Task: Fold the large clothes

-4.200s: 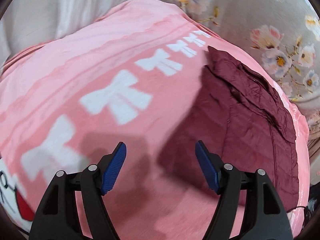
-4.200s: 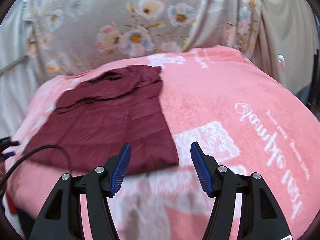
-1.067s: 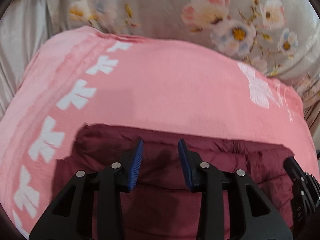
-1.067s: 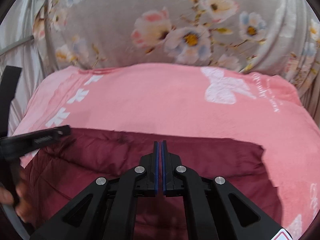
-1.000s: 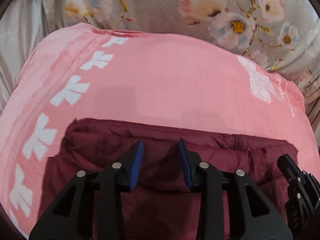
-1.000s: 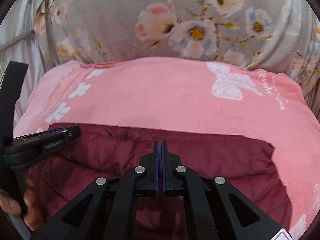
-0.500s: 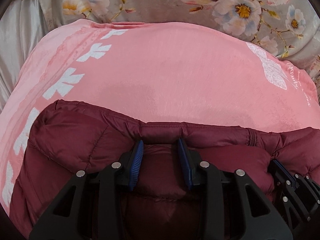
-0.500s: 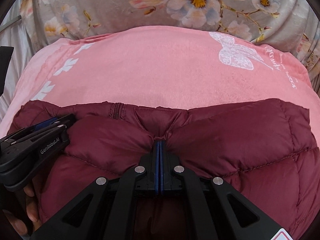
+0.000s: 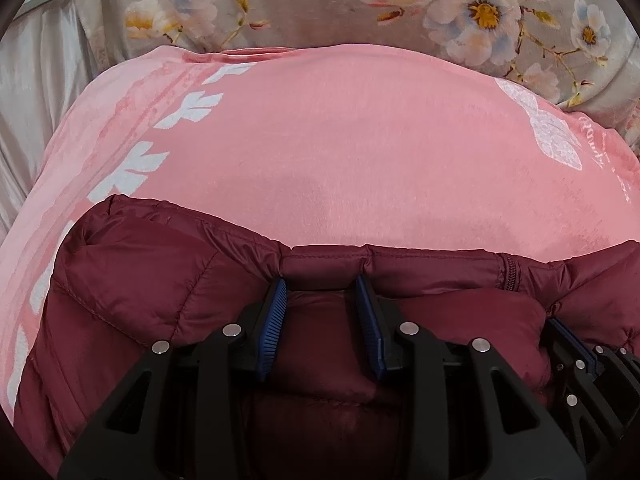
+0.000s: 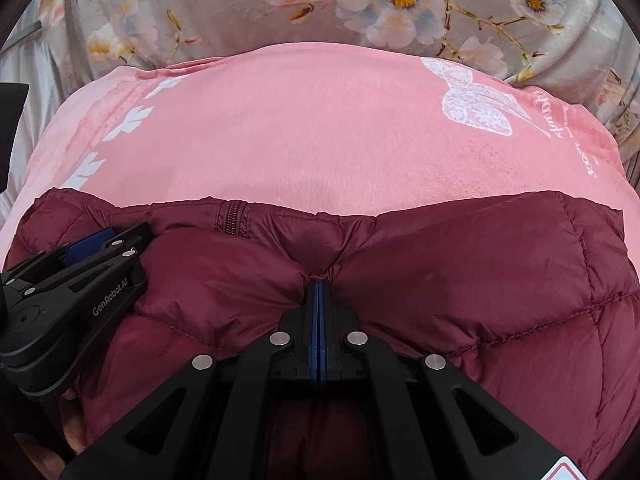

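Note:
A maroon quilted down jacket (image 9: 140, 280) (image 10: 460, 280) lies on a pink blanket (image 9: 320, 140) (image 10: 300, 140), filling the near part of both views. My left gripper (image 9: 322, 286) is shut on a thick puffy fold at the jacket's far hem, which stretches taut between the blue pads. My right gripper (image 10: 318, 280) is shut tight on a thin pinch of the same hem, right of the zipper (image 10: 232, 216). Each gripper also shows in the other's view: the left gripper (image 10: 120, 240) and the right gripper (image 9: 560, 328). What lies under the jacket is hidden.
Beyond the jacket the pink blanket runs on, printed with white bows and lettering. Grey floral fabric (image 9: 440, 8) (image 10: 240, 8) rises behind it. Pale cloth (image 9: 32, 80) hangs at the far left. A person's hand (image 10: 72, 432) holds the left gripper.
Both grippers have sunk toward the blanket with the jacket's hem in them. The jacket now bulges around the fingers and covers more of the near blanket. Little differs from half a second ago.

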`<state>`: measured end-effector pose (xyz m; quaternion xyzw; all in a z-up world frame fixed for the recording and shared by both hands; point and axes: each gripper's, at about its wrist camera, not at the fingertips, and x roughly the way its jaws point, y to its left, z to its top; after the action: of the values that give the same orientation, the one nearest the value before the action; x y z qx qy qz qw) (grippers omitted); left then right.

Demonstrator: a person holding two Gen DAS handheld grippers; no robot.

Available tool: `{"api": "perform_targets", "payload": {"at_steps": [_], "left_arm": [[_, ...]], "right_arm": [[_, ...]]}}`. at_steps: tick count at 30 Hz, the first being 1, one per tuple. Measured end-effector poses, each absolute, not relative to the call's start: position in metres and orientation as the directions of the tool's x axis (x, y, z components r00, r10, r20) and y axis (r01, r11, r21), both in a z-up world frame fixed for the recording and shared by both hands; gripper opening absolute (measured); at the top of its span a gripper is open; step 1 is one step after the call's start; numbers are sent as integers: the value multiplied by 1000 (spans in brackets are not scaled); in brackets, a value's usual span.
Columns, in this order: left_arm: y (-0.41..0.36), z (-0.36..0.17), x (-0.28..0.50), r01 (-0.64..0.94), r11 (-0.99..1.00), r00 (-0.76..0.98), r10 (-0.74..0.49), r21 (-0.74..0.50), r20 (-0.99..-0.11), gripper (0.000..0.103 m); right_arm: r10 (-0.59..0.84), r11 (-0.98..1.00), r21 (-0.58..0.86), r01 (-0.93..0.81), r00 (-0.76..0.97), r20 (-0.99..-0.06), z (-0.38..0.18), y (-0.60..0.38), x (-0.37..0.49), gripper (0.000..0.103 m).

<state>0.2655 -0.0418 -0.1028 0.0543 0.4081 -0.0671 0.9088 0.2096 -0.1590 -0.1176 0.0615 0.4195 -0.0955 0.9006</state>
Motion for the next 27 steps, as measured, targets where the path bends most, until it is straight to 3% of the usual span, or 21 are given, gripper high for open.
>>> {"api": "perform_targets", "payload": {"at_steps": [27], "left_arm": [[-48,-102,265,162,982,666,-34,100,-745,35]], "right_arm": [[-121,971,43,234,643,-757,-111,-161,205,0]]}}
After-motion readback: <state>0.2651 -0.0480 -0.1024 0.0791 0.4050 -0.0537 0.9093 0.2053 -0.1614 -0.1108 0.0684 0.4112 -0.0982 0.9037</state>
